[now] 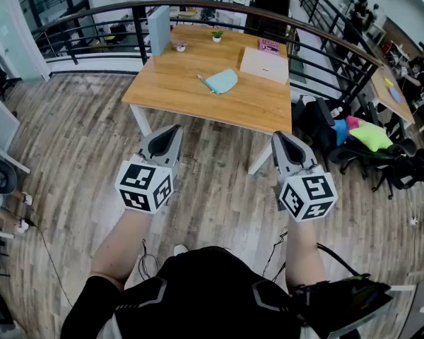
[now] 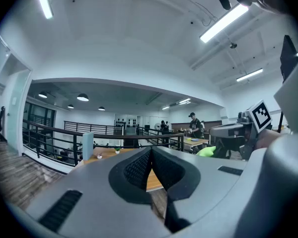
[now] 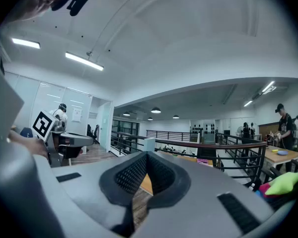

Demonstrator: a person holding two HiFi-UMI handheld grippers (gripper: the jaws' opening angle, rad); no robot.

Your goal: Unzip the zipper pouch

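Observation:
A light blue zipper pouch [image 1: 222, 81] lies flat near the middle of a wooden table [image 1: 177, 83], its pull tab pointing left. Both grippers hang over the wooden floor well short of the table's near edge. My left gripper [image 1: 174, 129] is shut and empty, its tip aimed at the table. My right gripper [image 1: 277, 135] is likewise shut with nothing in it. In the left gripper view the left gripper [image 2: 150, 151] has its jaws pressed together; the right gripper view shows the right gripper [image 3: 147, 155] closed the same way. The pouch is hidden in both gripper views.
On the table stand a blue board [image 1: 158, 30], two small potted plants [image 1: 217, 35], a pink item [image 1: 269, 46] and a tan pad [image 1: 264, 64]. A curved black railing [image 1: 113, 13] rings the far side. Office chairs with bright cushions [image 1: 371, 135] crowd the right.

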